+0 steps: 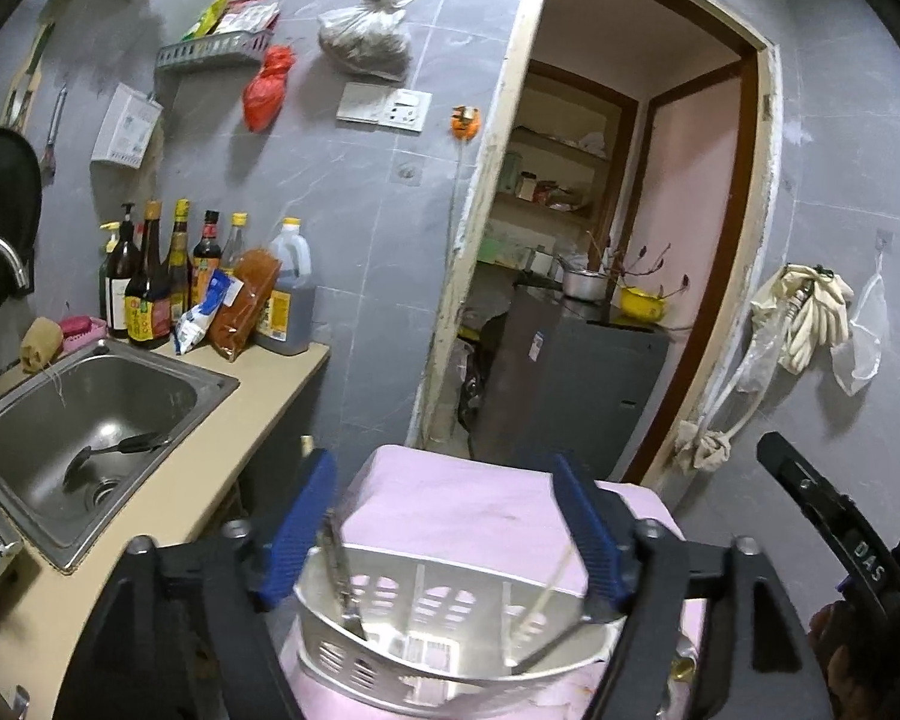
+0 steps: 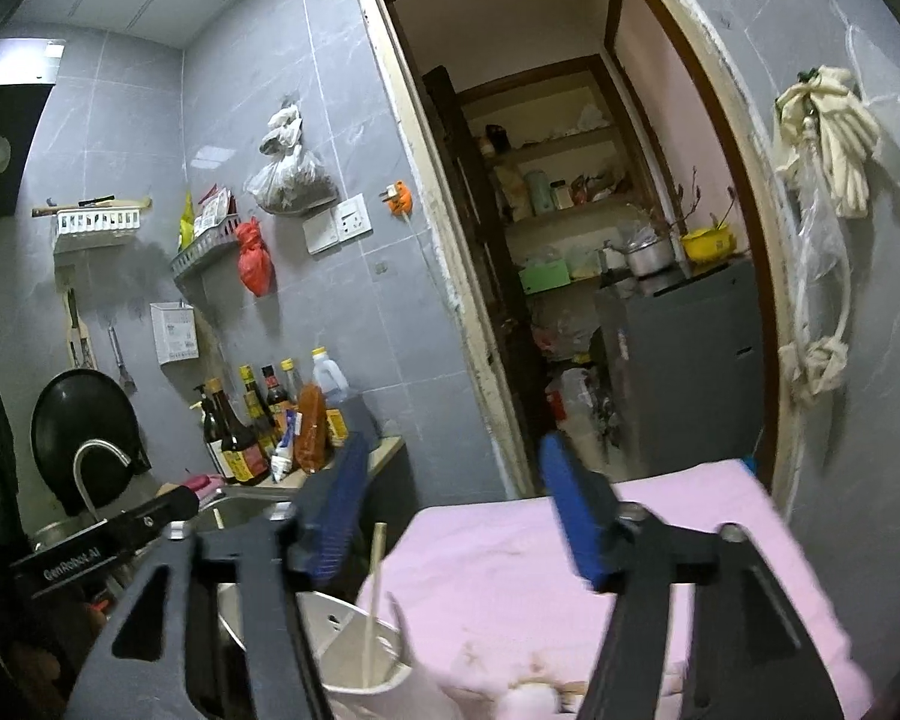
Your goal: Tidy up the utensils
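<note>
**Both grippers spread above the utensil basket, nothing held**

We see a small grey-tiled kitchen from two cameras, each looking forward along a hand-held gripper. The left gripper [image 1: 444, 516] has its blue pads spread wide with nothing pinched between them. Just below and ahead of its fingertips sits a white slotted utensil basket [image 1: 450, 630], resting on a surface covered in pink cloth [image 1: 462, 498]. Inside the basket, a metal utensil [image 1: 339, 576] leans near the left pad and a pale chopstick [image 1: 549, 588] leans toward the right pad.

The right gripper [image 2: 456, 510] is also spread and empty. The basket lies below and to the left of its fingertips, with the chopstick standing up in it, under the left pad. The pink cloth stretches ahead and to the right.

Off to the far left of the left gripper, a steel sink [image 1: 90, 420] holds a dark ladle-like utensil [image 1: 114, 450], well apart from both tools. Sauce bottles [image 1: 168, 276] stand behind the sink.

We judge that a drop into the basket is finished and a fetch comes next. The likely next move calls for swinging a gripper left and down into the sink, then closing on the dark utensil's thin handle.
</note>
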A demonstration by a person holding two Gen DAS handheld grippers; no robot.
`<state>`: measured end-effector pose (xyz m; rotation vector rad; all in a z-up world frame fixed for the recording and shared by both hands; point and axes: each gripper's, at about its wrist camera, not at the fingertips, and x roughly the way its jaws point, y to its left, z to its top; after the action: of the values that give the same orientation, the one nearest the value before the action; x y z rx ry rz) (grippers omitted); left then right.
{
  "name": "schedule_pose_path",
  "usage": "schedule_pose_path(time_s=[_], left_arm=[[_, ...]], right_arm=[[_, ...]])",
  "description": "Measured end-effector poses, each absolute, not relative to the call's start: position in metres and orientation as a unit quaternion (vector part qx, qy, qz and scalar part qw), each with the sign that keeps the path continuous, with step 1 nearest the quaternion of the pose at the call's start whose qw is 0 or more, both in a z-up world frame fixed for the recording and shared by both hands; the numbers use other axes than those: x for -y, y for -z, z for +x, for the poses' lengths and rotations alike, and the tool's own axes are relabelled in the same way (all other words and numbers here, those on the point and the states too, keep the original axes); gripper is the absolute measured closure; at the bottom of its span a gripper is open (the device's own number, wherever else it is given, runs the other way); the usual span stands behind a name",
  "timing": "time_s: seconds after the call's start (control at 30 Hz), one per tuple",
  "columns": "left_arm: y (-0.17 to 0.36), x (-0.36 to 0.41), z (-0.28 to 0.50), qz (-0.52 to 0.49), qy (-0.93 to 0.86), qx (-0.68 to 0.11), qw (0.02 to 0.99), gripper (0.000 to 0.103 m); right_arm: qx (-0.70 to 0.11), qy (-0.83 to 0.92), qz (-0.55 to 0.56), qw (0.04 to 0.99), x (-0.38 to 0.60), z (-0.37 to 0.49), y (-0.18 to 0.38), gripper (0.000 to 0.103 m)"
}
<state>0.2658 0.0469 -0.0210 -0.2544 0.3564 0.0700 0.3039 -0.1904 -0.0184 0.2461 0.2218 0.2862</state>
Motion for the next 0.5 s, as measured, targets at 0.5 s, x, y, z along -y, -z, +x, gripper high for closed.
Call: schedule_pose_path(time_s=[0.5], left_arm=[[0.025,0.053,0.242,-0.096,-0.045,-0.155,0.982,0.002]], right_arm=[[-0.105,-0.077,0.041,0.991,0.291,0.277,-0.003,0.001]])
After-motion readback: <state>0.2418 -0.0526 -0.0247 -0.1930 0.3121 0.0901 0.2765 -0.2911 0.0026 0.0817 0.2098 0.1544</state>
